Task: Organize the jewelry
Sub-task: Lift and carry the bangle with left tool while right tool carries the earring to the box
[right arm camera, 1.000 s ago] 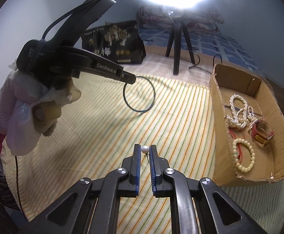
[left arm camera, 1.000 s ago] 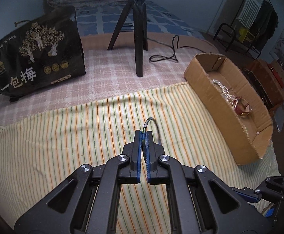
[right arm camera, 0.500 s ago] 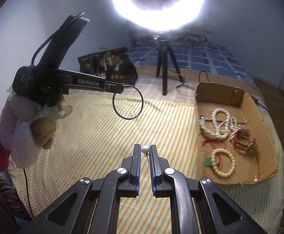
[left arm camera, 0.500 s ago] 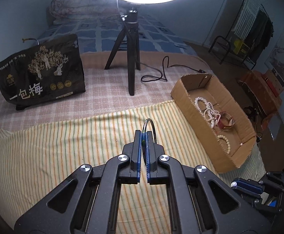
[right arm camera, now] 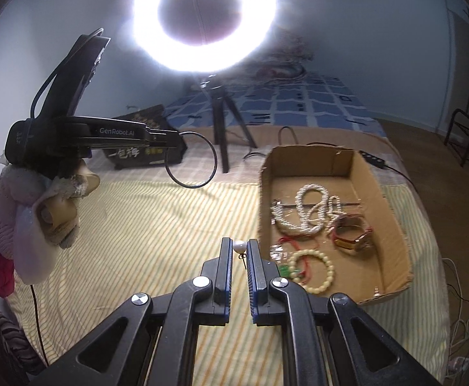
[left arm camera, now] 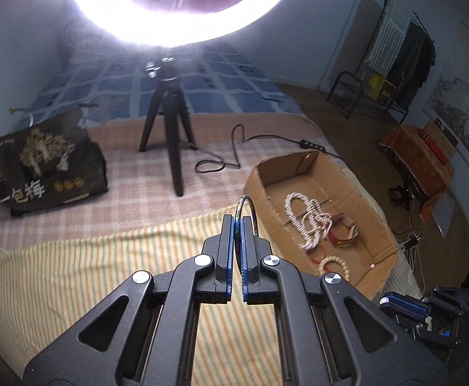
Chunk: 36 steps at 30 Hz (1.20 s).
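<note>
My left gripper [left arm camera: 237, 222] is shut on a thin dark bangle [left arm camera: 250, 207], held in the air above the striped cloth, left of the cardboard box [left arm camera: 379, 222]. In the right wrist view the left gripper [right arm camera: 173, 137] shows the bangle [right arm camera: 192, 160] hanging as a full ring. My right gripper [right arm camera: 240, 247] is shut on a pearl earring [right arm camera: 239, 246], held above the cloth just left of the box [right arm camera: 265, 193]. The box holds a pearl necklace [right arm camera: 308, 209], a bead bracelet [right arm camera: 311, 271] and a red-and-gold band [right arm camera: 352, 234].
A ring light on a black tripod [left arm camera: 170, 135] stands behind the cloth, its cable [left arm camera: 234, 151] running right. A dark printed bag [left arm camera: 41, 167] lies at the back left. The bed edge drops to the floor on the right.
Both grippers have risen and pulled back while still holding their items. The box now sits lower and more fully in both views, and the ring light has come into view.
</note>
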Tool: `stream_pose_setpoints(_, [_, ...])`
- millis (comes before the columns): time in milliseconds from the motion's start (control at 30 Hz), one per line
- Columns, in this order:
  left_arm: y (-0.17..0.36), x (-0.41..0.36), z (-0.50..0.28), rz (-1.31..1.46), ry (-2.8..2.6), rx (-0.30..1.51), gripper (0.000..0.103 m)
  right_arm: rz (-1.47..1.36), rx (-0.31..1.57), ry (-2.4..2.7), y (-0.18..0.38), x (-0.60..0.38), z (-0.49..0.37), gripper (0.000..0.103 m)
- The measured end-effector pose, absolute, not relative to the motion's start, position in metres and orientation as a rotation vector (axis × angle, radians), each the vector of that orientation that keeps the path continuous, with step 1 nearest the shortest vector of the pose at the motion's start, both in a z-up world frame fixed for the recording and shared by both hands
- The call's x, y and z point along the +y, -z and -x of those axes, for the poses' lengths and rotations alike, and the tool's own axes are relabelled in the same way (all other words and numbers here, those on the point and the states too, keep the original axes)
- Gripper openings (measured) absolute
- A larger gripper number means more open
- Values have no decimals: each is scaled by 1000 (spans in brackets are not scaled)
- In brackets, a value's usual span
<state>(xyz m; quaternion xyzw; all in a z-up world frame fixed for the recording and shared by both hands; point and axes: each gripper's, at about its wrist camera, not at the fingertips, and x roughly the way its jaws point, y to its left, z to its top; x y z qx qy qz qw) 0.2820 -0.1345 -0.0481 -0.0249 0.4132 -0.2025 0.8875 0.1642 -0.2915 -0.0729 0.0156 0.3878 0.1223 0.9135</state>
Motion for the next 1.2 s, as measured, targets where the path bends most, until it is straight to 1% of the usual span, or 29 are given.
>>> stream_pose_setpoints(333, [40,-174,-300,27,458,836,1,-62,795,-183,69,-319,-170,6])
stream_pose_setpoints(700, [45,-211,-317,-8,469,825,1,-79,803,-139,74,-338,-176,6])
stream_pose_setpoints(1200, [48,-244,-326,-59,483,810,1,-109,812,-84,80,-355,-182,6])
